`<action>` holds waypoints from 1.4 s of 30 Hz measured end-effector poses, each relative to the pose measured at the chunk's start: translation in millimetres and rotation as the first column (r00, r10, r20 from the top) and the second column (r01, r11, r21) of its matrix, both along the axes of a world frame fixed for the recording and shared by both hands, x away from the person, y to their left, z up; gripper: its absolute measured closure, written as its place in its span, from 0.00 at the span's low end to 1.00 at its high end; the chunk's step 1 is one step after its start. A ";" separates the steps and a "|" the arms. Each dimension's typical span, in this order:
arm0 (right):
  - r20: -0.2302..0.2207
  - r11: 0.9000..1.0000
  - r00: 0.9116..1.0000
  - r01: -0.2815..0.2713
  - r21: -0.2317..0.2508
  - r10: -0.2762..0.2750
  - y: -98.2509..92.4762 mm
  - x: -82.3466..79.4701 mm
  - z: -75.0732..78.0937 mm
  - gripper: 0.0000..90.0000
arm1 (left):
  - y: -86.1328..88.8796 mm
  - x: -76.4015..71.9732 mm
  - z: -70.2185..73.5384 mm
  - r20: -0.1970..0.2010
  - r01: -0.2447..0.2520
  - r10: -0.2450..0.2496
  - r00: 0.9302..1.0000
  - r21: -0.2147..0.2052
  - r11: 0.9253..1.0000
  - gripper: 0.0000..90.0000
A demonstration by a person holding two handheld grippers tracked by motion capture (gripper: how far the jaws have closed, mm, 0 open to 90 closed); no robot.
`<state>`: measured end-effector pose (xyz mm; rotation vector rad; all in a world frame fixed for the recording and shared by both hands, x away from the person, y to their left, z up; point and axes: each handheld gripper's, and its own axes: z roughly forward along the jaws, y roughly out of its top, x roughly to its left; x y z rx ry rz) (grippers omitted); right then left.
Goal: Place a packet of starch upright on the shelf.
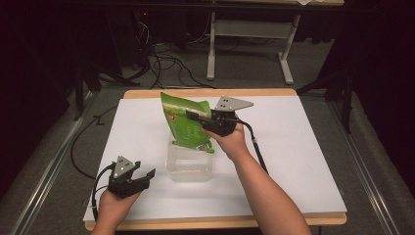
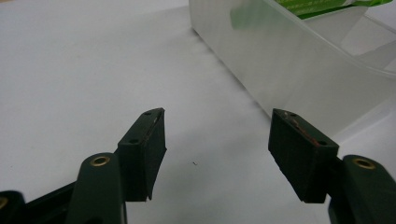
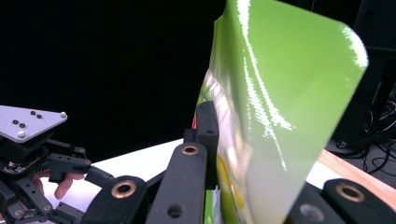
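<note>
Spread left fingers [image 2: 217, 154] idle beside clear tub [image 1: 189, 166]; right fingers [image 1: 192, 115] pinch green pouch [image 1: 186, 123] above it.

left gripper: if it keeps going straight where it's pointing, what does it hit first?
Probably the clear plastic container: its near wall lies ahead and right of the open left gripper. Depth is unclear, so it might skim the white tabletop first.
</note>
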<state>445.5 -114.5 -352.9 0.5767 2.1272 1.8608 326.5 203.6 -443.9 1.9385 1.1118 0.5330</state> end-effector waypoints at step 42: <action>-0.123 0.997 0.990 0.068 -0.033 -0.071 -9.1 -8.0 -38.0 0.81 | -2.5 0.4 -1.1 -0.006 0.005 -0.005 1.000 0.012 1.000 0.41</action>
